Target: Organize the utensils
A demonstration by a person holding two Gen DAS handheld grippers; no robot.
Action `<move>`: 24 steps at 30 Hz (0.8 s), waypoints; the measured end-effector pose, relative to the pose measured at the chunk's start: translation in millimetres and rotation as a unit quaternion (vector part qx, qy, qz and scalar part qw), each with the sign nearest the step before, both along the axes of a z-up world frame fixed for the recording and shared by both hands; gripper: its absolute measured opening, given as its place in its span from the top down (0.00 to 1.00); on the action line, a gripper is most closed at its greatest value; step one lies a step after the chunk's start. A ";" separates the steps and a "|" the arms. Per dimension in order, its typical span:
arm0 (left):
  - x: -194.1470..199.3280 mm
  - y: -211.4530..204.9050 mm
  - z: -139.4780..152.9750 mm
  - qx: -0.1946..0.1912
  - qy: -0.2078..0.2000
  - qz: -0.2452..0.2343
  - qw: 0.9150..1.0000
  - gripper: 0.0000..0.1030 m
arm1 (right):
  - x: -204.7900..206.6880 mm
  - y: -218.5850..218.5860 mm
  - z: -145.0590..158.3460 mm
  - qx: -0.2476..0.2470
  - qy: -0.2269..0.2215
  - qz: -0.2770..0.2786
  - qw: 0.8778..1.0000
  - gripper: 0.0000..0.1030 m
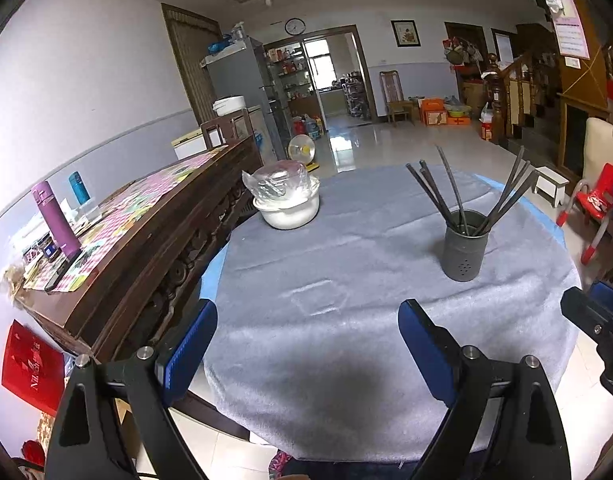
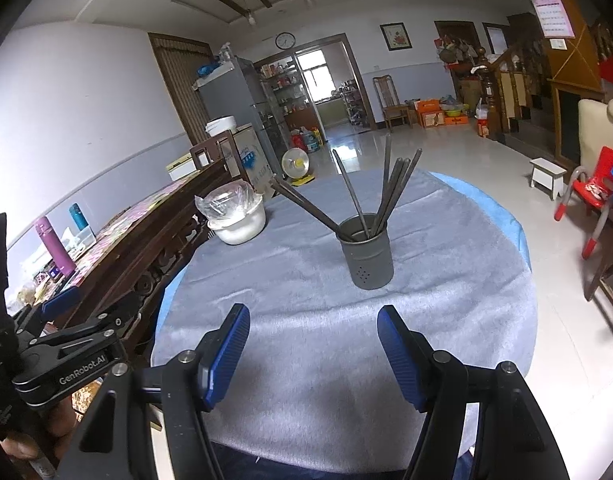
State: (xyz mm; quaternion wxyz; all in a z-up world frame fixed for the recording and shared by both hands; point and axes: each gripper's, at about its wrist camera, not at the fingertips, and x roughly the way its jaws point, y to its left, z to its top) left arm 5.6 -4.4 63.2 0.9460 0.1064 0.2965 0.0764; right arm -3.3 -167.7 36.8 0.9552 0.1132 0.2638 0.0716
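Round table (image 1: pixel 346 280) under a grey cloth, a blue layer showing along its far and left rims; pale tiled floor is lying open beyond the far edge and to the right. I am holding the left gripper (image 1: pixel 306 340) over the near part of the cloth, jaws standing wide with nothing between them. I am holding the right gripper (image 2: pixel 312 350) likewise over the near cloth, jaws parted, empty. Dark grey utensil holder (image 2: pixel 368 258) is standing upright on the right half of the table, well ahead of both grippers, with bare cloth all around it. Dark chopsticks (image 2: pixel 390 188) are leaning out of it, fanned left and right. White pot (image 1: pixel 288 210), plastic-wrapped on top, is sitting near the far left rim. Dark wooden sideboard (image 1: pixel 154 240) is crowding the table's left edge. Red child's chair (image 2: pixel 594 196) is standing off to the right, clear of the table.
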 end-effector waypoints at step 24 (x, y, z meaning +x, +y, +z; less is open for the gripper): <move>-4.6 5.9 -17.0 -0.020 0.023 -0.003 1.000 0.11 | 2.8 7.0 -15.8 -0.004 0.025 -0.009 1.000 0.31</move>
